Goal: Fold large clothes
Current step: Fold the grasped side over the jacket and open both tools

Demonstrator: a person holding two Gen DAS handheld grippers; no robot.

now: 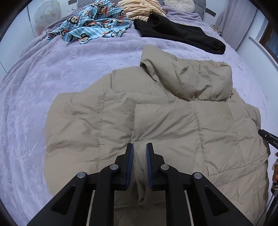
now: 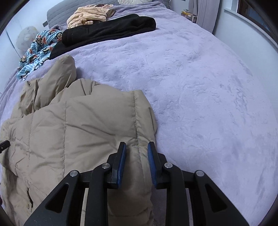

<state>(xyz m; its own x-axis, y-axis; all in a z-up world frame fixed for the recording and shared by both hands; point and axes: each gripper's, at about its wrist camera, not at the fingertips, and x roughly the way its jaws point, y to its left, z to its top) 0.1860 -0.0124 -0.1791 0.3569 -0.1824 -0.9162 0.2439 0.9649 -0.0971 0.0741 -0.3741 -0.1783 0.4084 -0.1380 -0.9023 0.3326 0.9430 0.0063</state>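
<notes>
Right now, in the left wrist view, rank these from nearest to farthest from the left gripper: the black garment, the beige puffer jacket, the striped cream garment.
1. Beige puffer jacket: a fold of it sits pinched in the left gripper.
2. Black garment: beyond the jacket, upper right on the bed.
3. Striped cream garment: farthest, behind the black one, near the headboard.

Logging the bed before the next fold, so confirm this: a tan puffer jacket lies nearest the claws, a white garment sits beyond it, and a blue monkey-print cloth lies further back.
One detail is wrong: the garment beyond the tan puffer jacket is black, not white, as the left wrist view shows. The blue monkey-print cloth does lie further back.
</notes>
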